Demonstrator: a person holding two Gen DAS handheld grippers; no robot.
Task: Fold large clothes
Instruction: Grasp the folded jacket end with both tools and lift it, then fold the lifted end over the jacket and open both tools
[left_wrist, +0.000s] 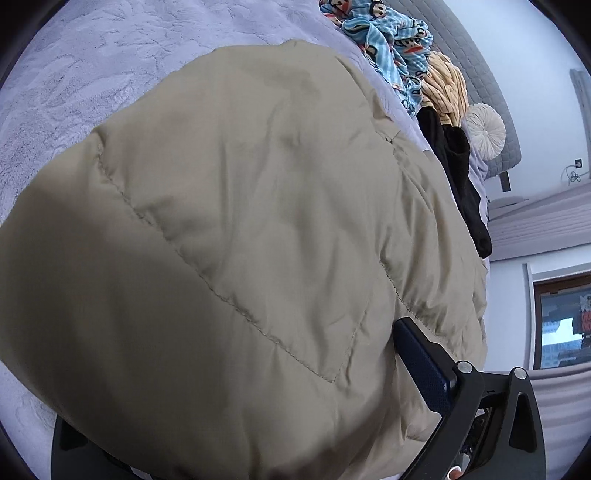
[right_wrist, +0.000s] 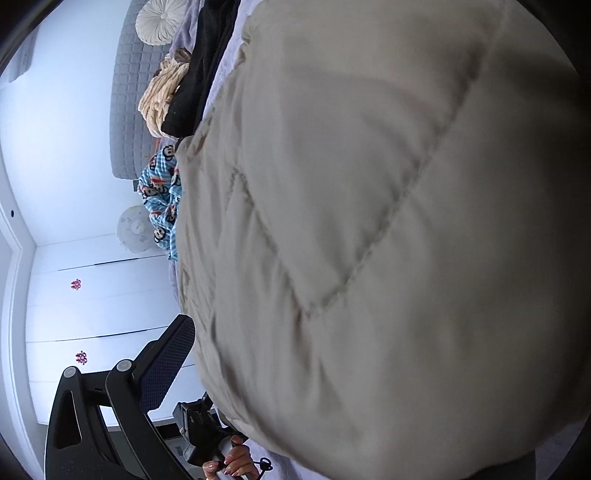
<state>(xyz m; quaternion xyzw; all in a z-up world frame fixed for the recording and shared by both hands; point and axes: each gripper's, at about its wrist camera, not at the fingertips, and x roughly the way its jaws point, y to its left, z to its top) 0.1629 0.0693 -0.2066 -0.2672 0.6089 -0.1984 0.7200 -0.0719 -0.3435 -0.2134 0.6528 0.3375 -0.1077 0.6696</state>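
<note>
A large beige quilted jacket (left_wrist: 240, 229) fills most of the left wrist view and lies over a lilac bedspread (left_wrist: 92, 74). It drapes over my left gripper; only the right finger (left_wrist: 424, 365) shows, pressed against the fabric, the other is hidden under it. In the right wrist view the same jacket (right_wrist: 388, 221) fills the frame and covers my right gripper; only its left finger (right_wrist: 166, 365) shows beside the fabric. Whether either gripper holds the jacket cannot be seen.
A pile of clothes lies along the bed: a blue cartoon-print piece (left_wrist: 388, 48), a yellow striped one (left_wrist: 447, 88), a black one (left_wrist: 461, 177). A round white cushion (left_wrist: 485, 127) leans on the grey headboard (right_wrist: 136, 110). White wardrobe doors (right_wrist: 92, 314) stand beyond.
</note>
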